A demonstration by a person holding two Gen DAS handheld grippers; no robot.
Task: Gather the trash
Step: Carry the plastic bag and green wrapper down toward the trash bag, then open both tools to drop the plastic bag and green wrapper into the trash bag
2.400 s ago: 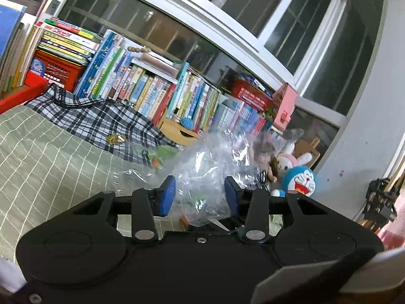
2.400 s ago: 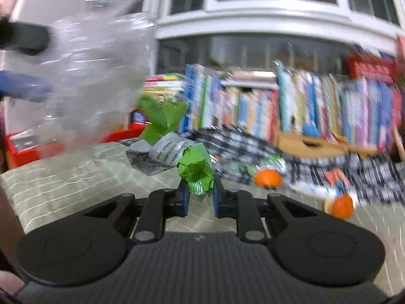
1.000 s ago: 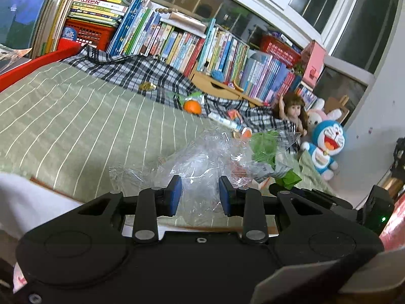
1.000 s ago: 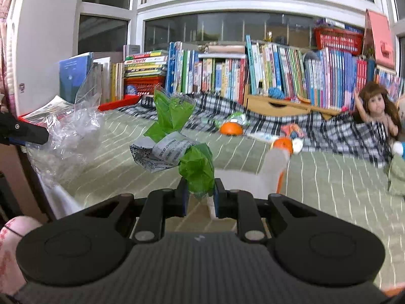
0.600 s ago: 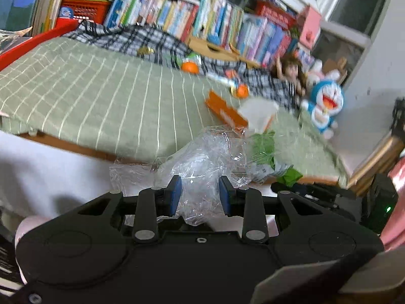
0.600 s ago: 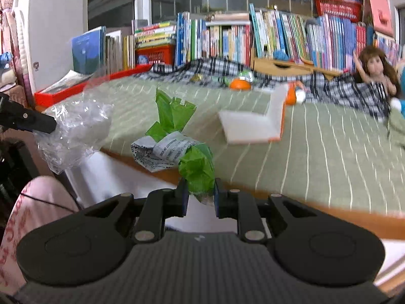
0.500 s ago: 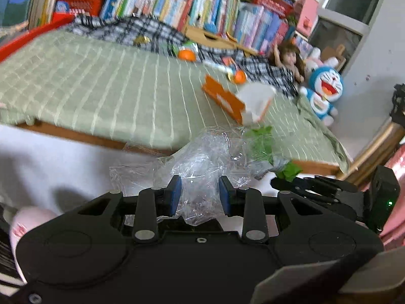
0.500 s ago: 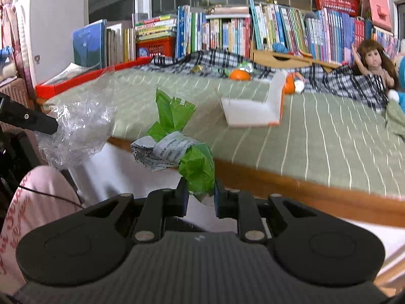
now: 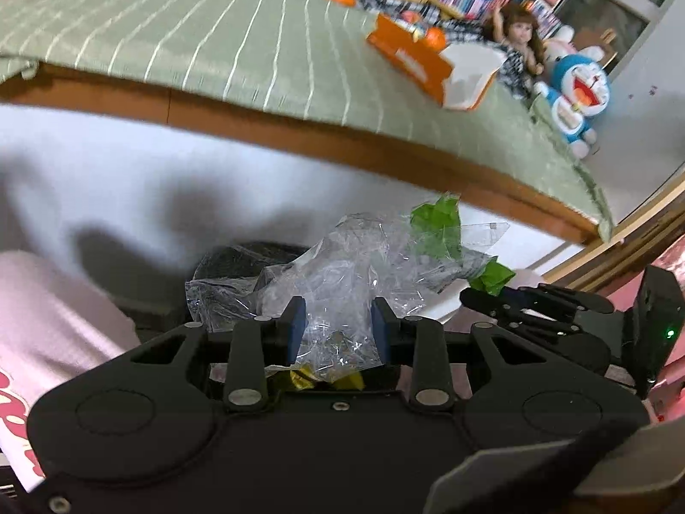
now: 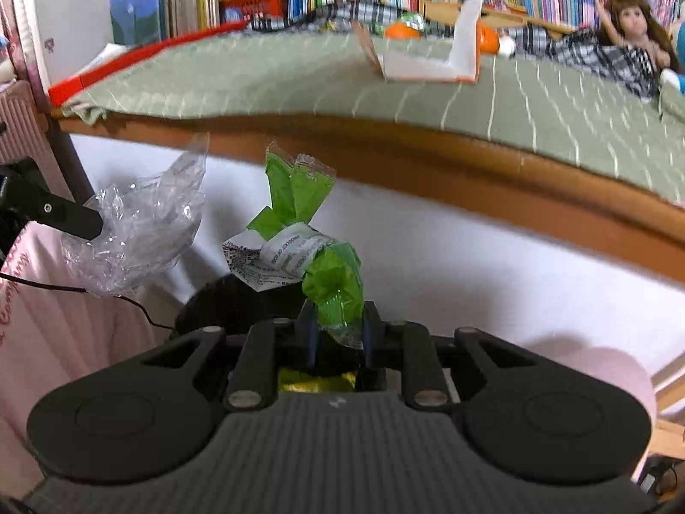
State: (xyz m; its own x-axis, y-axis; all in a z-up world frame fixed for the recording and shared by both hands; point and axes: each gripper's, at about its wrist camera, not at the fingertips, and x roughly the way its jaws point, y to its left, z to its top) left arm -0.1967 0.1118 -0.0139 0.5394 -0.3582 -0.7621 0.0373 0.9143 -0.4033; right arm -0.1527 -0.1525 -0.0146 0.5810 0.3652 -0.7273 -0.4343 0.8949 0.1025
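Observation:
My left gripper [image 9: 337,321] is shut on a crumpled clear plastic wrap [image 9: 342,274], which bulges up and forward between the blue pads. My right gripper [image 10: 338,327] is shut on a green wrapper with a white printed label [image 10: 329,274] that stands up from the jaws. Both hang side by side in front of the bed's white side panel, below its wooden edge. A dark round bin [image 10: 227,300] sits just under them, with yellow scraps showing beneath the jaws. In the left wrist view the right gripper [image 9: 492,295] and green wrapper [image 9: 441,222] appear at the right; the right wrist view shows the clear wrap [image 10: 137,231] at the left.
The bed with a green striped cover [image 10: 535,98] and wooden rail [image 10: 471,171] runs across above. On it lie an orange-and-white box [image 10: 428,64], oranges, a plaid cloth, a doll [image 10: 629,21] and a blue plush [image 9: 582,90]. Books line the far side. A person's pink-clad legs [image 9: 51,300] flank the bin.
Both grippers have sunk from above the bed cover to below its edge, tilting downward, each still holding its trash. The dark bin has come into view.

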